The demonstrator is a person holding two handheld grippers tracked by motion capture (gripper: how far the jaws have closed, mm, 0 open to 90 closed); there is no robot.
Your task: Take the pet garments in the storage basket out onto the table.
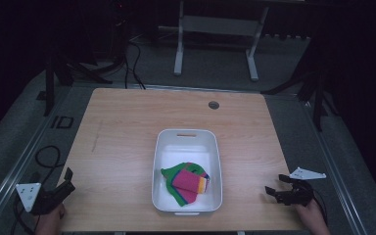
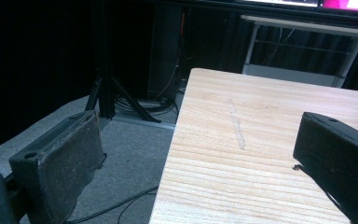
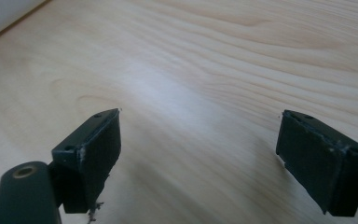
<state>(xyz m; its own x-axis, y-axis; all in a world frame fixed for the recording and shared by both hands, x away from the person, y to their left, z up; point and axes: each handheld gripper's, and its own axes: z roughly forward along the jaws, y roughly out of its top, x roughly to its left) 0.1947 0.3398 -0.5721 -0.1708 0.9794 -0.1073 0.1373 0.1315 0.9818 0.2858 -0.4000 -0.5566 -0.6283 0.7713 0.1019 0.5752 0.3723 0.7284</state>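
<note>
A white plastic bin (image 1: 214, 161) stands in the middle of the wooden table (image 1: 127, 127). Inside it lies a folded cloth (image 1: 187, 182) in green, pink, orange and purple. My left gripper (image 1: 69, 179) rests at the table's front left corner, open and empty. In the left gripper view its jaws (image 2: 196, 158) are spread wide over the table's left edge. My right gripper (image 1: 274, 184) sits near the front right corner, open, to the right of the bin. The right gripper view has its jaws (image 3: 200, 149) apart over bare wood.
A round cable hole (image 1: 213, 105) sits near the table's far edge. Tripod legs (image 2: 116, 95) and cables (image 1: 49, 156) lie on the grey floor to the left. A white desk frame (image 1: 215, 29) stands beyond the table. A bit of the bin's wall (image 3: 0, 14) shows at the upper left in the right gripper view.
</note>
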